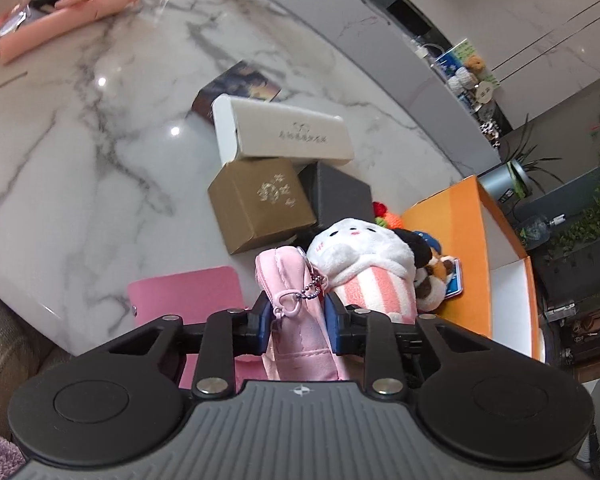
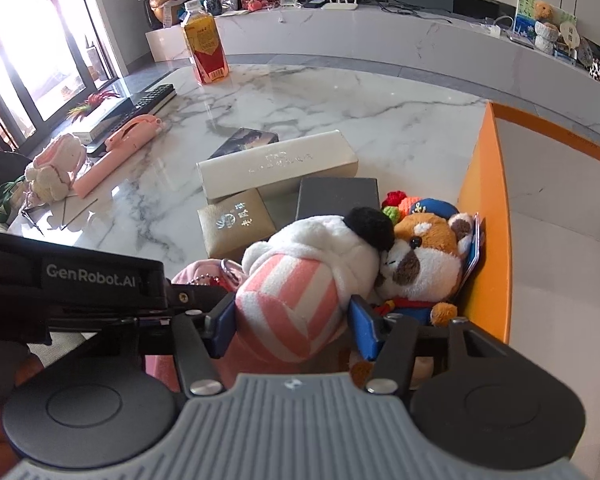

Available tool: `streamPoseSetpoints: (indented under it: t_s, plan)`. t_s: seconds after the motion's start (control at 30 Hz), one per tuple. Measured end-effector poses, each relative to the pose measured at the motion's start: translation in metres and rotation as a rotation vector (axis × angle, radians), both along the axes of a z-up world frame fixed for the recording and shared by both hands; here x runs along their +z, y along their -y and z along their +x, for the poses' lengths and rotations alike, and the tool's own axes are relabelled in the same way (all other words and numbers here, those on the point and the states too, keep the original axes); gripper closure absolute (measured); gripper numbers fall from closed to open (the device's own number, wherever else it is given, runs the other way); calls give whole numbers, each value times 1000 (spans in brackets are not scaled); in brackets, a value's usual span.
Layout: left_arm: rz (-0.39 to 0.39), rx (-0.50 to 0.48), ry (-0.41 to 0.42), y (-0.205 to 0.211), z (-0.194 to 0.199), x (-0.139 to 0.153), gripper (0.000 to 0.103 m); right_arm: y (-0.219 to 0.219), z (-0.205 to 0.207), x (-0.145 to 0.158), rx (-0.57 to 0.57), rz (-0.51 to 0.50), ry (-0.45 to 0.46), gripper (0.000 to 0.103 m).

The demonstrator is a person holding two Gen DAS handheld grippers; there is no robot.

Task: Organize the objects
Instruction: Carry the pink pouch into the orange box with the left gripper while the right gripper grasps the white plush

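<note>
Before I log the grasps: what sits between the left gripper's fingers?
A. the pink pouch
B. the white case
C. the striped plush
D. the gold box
A: in the left wrist view the left gripper has its fingers pressed on the pink pouch; the striped plush sits in the right gripper.

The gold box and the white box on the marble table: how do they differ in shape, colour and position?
The gold box is short and nearly square; the white box is long and narrow. The gold box is tan-gold; the white box is cream-white. The gold box rests on the table, while the white box lies higher, one end over the gold box. Both are closed and carry a shiny printed mark on the lid.
</note>
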State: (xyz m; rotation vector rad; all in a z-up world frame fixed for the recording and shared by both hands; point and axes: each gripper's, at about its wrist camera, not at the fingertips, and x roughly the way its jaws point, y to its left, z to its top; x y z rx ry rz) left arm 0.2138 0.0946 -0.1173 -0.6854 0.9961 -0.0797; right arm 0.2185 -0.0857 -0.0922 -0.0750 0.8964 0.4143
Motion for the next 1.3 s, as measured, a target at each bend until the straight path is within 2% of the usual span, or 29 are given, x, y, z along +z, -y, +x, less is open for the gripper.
streamPoseSetpoints:
  t_s: [0.2, 0.4, 0.63, 0.77, 0.87, 1.0, 1.13, 1.3]
  plan:
    - [38, 8, 71, -6, -13, 28, 75, 2, -15, 22, 32, 6, 62, 46]
    - [87, -35, 168, 2, -25, 71, 76, 18, -38, 62, 55, 10, 154, 46]
    - [129, -171, 323, 46, -29, 130, 77, 67, -68, 108, 27, -12, 250, 46]
    - [138, -258, 379, 85, -23, 148, 77, 105, -78, 121, -28, -63, 269, 45]
    - [132, -332, 371, 118, -14, 145, 77, 136, -79, 115, -54, -122, 250, 45]
    - [140, -419, 314, 162, 2, 120, 77, 173, -72, 92, -92, -176, 169, 45]
    - [178, -472, 208, 199, 23, 85, 77, 199, -59, 61, -119, -207, 86, 45]
    - [201, -510, 116, 221, 41, 47, 77, 214, -39, 34, -102, -235, -1, 45]
